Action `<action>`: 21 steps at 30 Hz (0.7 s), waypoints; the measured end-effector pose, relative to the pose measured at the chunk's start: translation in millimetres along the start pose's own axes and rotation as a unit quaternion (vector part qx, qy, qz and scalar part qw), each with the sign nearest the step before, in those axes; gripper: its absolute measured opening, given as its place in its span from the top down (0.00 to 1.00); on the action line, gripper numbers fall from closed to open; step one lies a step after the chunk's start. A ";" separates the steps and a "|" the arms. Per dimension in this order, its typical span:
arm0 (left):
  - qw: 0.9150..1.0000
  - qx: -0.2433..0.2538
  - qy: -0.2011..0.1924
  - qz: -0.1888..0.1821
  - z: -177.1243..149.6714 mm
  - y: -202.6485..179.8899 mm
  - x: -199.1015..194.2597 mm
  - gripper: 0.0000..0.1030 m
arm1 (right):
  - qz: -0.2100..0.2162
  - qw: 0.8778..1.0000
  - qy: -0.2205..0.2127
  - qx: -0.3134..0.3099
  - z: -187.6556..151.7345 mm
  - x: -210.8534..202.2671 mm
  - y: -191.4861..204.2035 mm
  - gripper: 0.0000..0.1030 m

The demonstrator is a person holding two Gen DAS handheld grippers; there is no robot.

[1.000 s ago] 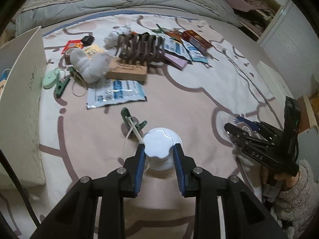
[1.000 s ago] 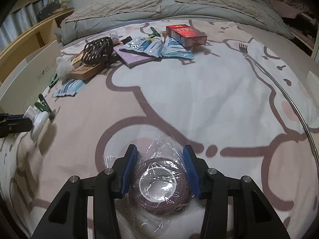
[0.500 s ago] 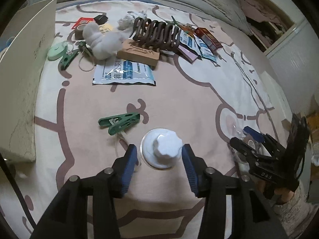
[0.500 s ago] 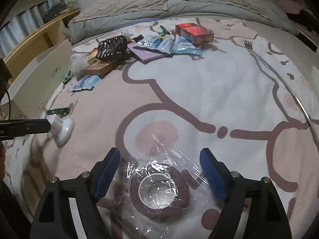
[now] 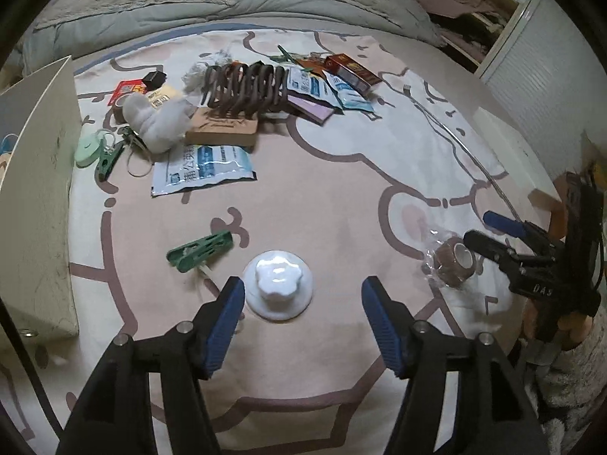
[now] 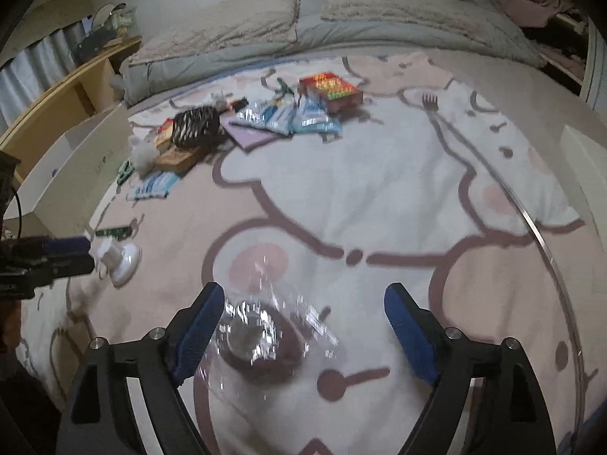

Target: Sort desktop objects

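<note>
A white suction knob (image 5: 279,290) sits on the patterned bedspread (image 5: 341,174) between the fingers of my left gripper (image 5: 303,292), nearer the left finger. The jaws are opening and neither pad touches the knob. Just behind it lies a green clip (image 5: 201,250). A brown tape roll in clear wrap (image 6: 261,341) lies between the fingers of my right gripper (image 6: 303,295), whose jaws are opening too, with both pads clear of it. In the left wrist view, the right gripper (image 5: 481,229) hovers just behind the tape roll (image 5: 453,259). The right wrist view shows the left gripper (image 6: 72,252) at the knob (image 6: 121,259).
A heap at the back holds a brown spiral rack on a wooden base (image 5: 242,87), a white plush (image 5: 157,121), blue-white packets (image 5: 201,167), a red box (image 5: 353,70) and a mint tape measure (image 5: 89,148). A white box (image 5: 34,197) stands at the left. A grey duvet (image 6: 303,34) lies behind.
My left jaws have opened off the white knob, which now rests on the bedspread. My right jaws have opened off the wrapped tape roll and drawn up and back. The green clip now lies flat.
</note>
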State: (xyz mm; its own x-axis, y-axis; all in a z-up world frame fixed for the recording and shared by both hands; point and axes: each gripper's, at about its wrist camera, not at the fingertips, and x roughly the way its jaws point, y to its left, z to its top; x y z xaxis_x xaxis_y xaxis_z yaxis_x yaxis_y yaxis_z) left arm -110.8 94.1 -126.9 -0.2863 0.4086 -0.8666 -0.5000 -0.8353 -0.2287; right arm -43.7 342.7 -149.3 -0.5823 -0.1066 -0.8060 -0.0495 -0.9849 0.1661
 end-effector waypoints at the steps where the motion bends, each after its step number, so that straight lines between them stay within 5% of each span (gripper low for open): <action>1: 1.000 -0.002 0.004 0.000 -0.2 0.6 2.4 0.38 | 0.003 1.000 0.005 -0.002 -3.3 1.4 1.6 0.16; 15: 0.998 -0.061 0.035 -0.004 0.1 20.9 22.6 0.38 | 0.005 0.999 0.028 -0.017 -25.6 21.6 22.4 0.17; 21: 0.999 -0.037 0.025 -0.005 2.0 14.0 20.8 0.48 | 0.005 1.000 0.023 -0.020 -24.9 20.2 22.9 0.35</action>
State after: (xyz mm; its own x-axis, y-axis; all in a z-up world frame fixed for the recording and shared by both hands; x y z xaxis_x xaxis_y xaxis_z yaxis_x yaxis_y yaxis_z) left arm -125.4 91.6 -147.3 -0.2396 0.3995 -0.8849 -0.4409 -0.8568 -0.2675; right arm -36.4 314.5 -175.9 -0.5438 -0.1210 -0.8305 -0.0121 -0.9883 0.1519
